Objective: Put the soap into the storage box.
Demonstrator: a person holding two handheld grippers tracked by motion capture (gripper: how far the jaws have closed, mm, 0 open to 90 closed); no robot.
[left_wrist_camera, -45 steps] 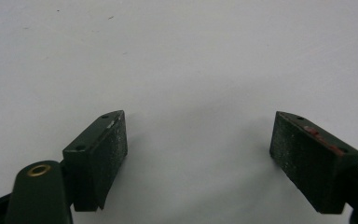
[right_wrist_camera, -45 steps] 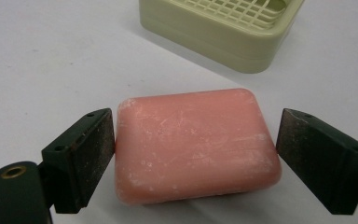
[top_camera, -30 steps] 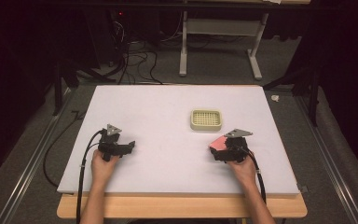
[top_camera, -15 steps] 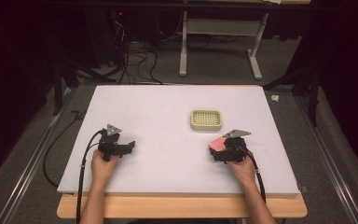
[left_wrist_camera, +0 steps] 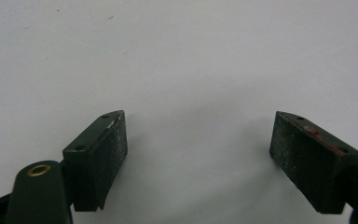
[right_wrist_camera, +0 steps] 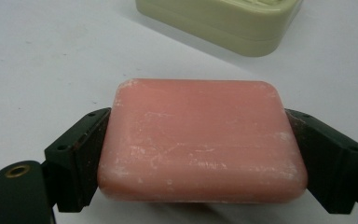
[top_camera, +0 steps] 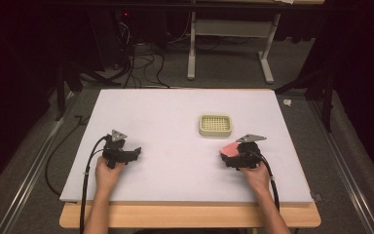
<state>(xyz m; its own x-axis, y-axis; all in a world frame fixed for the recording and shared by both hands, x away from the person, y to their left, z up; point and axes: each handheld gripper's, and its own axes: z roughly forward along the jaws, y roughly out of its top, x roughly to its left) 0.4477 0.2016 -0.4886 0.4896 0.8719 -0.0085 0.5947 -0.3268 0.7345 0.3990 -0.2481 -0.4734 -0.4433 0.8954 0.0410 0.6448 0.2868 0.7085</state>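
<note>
A pink bar of soap (right_wrist_camera: 200, 140) sits between the two black jaws of my right gripper (right_wrist_camera: 198, 149), which is shut on its short sides. From above, the soap (top_camera: 230, 148) shows at the gripper's (top_camera: 230, 155) front, low over the white table at the right. Just beyond it stands a pale green soap dish (top_camera: 215, 125) with a gridded top, whose near wall (right_wrist_camera: 223, 23) fills the upper right gripper view. My left gripper (top_camera: 135, 152) rests at the table's left, its jaws (left_wrist_camera: 198, 149) wide open over bare white surface.
The white tabletop (top_camera: 175, 112) stretches wide between and beyond the two hands. A wooden edge (top_camera: 190, 217) runs along the near side. Behind the table are desk legs (top_camera: 191, 53) and cables (top_camera: 141, 63) on the floor.
</note>
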